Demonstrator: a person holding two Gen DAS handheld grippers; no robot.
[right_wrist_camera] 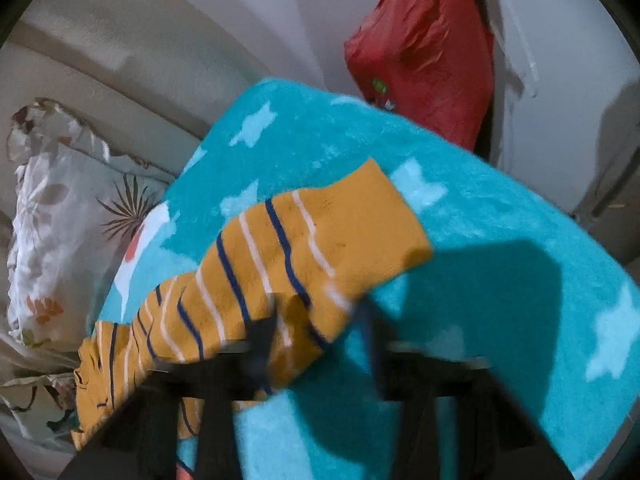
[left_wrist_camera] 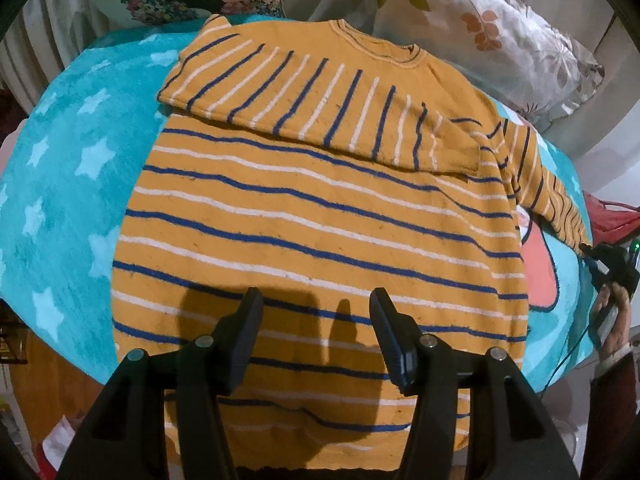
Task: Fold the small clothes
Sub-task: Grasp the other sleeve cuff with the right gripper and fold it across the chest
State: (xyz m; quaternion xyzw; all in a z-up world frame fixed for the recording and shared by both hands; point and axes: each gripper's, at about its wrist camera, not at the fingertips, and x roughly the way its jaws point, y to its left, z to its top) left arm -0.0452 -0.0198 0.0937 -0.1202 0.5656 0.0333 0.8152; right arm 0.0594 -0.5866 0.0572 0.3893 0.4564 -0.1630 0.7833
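I have a turquoise star-print blanket (left_wrist_camera: 68,184) spread on what looks like a bed under both claws, with floral pillows (left_wrist_camera: 500,32) beyond it. Ahead of my left claw (left_wrist_camera: 316,332) lies the orange striped sweater (left_wrist_camera: 304,232), flat on the blanket, its hem nearest me and its collar farthest. One sleeve (left_wrist_camera: 304,104) is already folded across the chest. The other sleeve (right_wrist_camera: 288,264) runs out to the right of the left claw, toward my right claw (right_wrist_camera: 316,320).

My left claw hangs above the hem with its fingers apart, holding nothing. In the right wrist view the image is blurred by motion, but the cuff end of the sleeve sits between the right claw's fingers and looks pinched there; the left view shows the cuff meeting that claw at its tip. A red bag (right_wrist_camera: 424,52) hangs beyond.

I judge the step in hand to be the second sleeve fold. Next I would carry the cuff across the chest onto the first sleeve, keeping it taut, then let go, while the left claw steadies the body.
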